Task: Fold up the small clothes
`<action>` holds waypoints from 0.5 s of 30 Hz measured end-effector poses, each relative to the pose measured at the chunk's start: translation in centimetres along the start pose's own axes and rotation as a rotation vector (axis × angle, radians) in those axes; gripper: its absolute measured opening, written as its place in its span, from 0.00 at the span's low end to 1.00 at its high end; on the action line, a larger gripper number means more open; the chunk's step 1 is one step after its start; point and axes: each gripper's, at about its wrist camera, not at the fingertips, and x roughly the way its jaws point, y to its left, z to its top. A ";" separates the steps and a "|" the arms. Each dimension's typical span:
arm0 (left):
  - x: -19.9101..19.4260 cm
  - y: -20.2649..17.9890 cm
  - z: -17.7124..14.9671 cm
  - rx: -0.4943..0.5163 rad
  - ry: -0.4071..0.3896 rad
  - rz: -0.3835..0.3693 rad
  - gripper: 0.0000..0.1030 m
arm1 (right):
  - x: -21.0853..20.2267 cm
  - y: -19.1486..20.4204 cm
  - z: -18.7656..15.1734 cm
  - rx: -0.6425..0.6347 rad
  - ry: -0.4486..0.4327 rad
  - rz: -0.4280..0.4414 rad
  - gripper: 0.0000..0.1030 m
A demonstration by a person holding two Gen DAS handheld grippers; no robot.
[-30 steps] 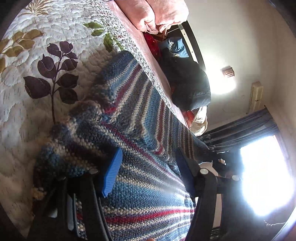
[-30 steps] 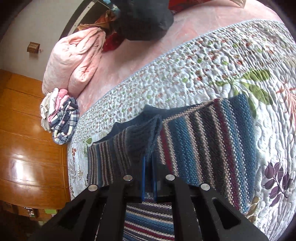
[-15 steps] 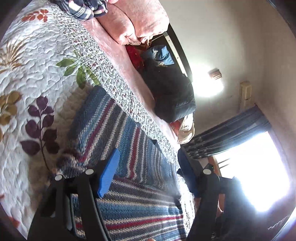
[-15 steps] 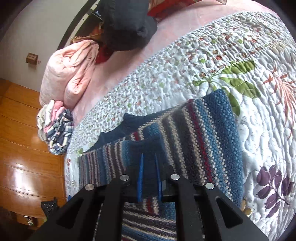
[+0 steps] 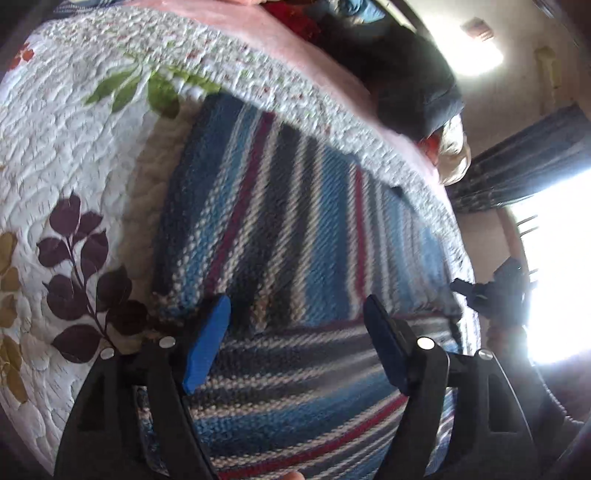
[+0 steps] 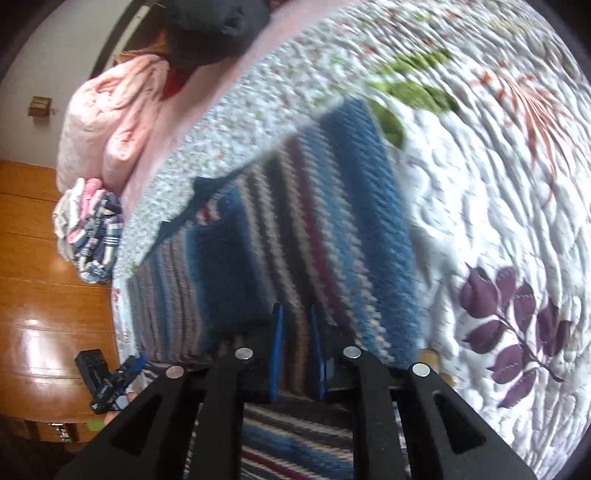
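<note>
Gripping nothing, the left gripper (image 5: 297,325) has its two blue-padded jaws spread wide apart, poised over a striped knit sweater (image 5: 295,236). The right gripper (image 6: 296,339) has its blue pads drawn close, with only a narrow gap between them; striped knit shows in that gap, but whether the pads actually pinch the fabric cannot be told, as the picture is blurred.

The sweater, banded in blue, navy, cream and dark red, lies spread on a white quilted bedspread (image 5: 66,155) printed with purple, green and tan leaves. In the left wrist view, one part of the knit has stripes running away from the camera and lies across a nearer part whose stripes run sideways. In the right wrist view, a darker blue panel of the sweater lies to the left of the pads.

Farther out, a pink comforter (image 6: 110,110) is heaped at the far side of the bed, with a pile of plaid and pale clothes (image 6: 88,236) next to it and a dark bundle (image 6: 218,29) beyond. A wooden floor (image 6: 44,288) borders the bed, and a bright window (image 5: 554,266) glares on the right of the left wrist view.
</note>
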 end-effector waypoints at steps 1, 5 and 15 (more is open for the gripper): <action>-0.5 -0.2 0.0 -0.018 0.008 0.017 0.70 | -0.2 -0.7 -0.2 0.013 -0.001 -0.006 0.00; -5.9 -2.1 -2.5 -0.008 -0.007 0.024 0.78 | -4.7 -0.2 -2.7 0.025 -0.068 0.055 0.30; -17.7 1.4 -20.7 -0.236 0.109 0.050 0.81 | -12.7 -5.0 -21.1 0.036 0.030 0.063 0.53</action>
